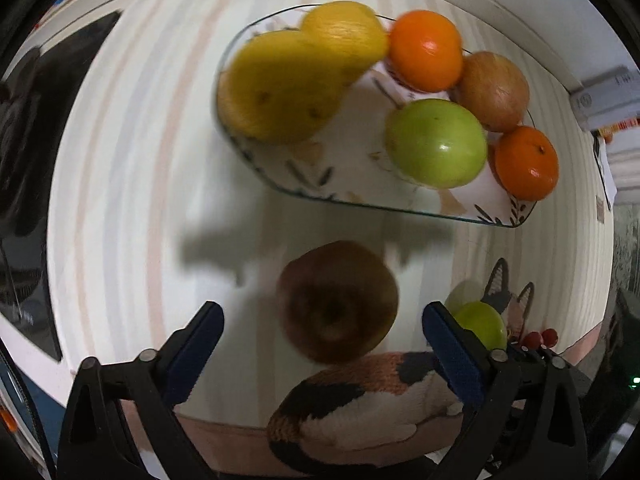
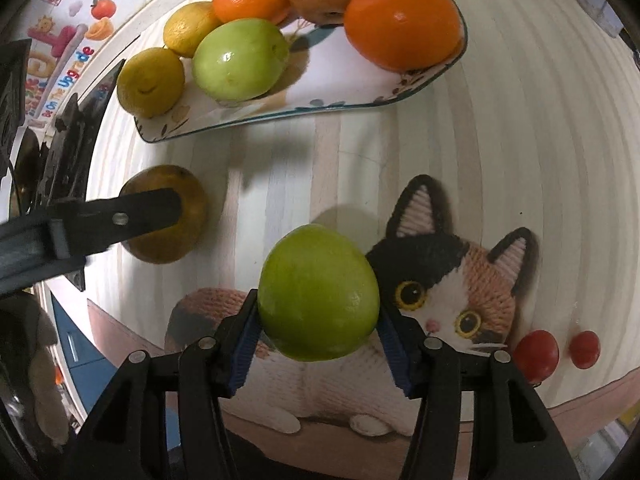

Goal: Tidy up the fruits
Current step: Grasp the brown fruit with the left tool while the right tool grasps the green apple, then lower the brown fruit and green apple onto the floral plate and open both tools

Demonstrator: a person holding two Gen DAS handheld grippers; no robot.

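Observation:
A patterned plate (image 1: pixel 348 176) (image 2: pixel 352 92) holds two lemons (image 1: pixel 280 84), two oranges (image 1: pixel 426 50), a brown fruit (image 1: pixel 494 90) and a green apple (image 1: pixel 438 142) (image 2: pixel 240 60). A brown fruit (image 1: pixel 338 300) (image 2: pixel 188 216) lies on the table just below the plate. My left gripper (image 1: pixel 322 334) is open, its fingers on either side of that brown fruit; the fruit is apart from the pads. My right gripper (image 2: pixel 318 326) is shut on a second green apple (image 2: pixel 318 292), also in the left wrist view (image 1: pixel 482 324), held above the cat picture.
The striped tablecloth carries a calico cat picture (image 2: pixel 452 288) (image 1: pixel 360 404). Two small red fruits (image 2: pixel 538 354) lie at the right near the table's front edge. A black object (image 1: pixel 24 152) sits at the table's left side. A box (image 1: pixel 606 96) lies at the far right.

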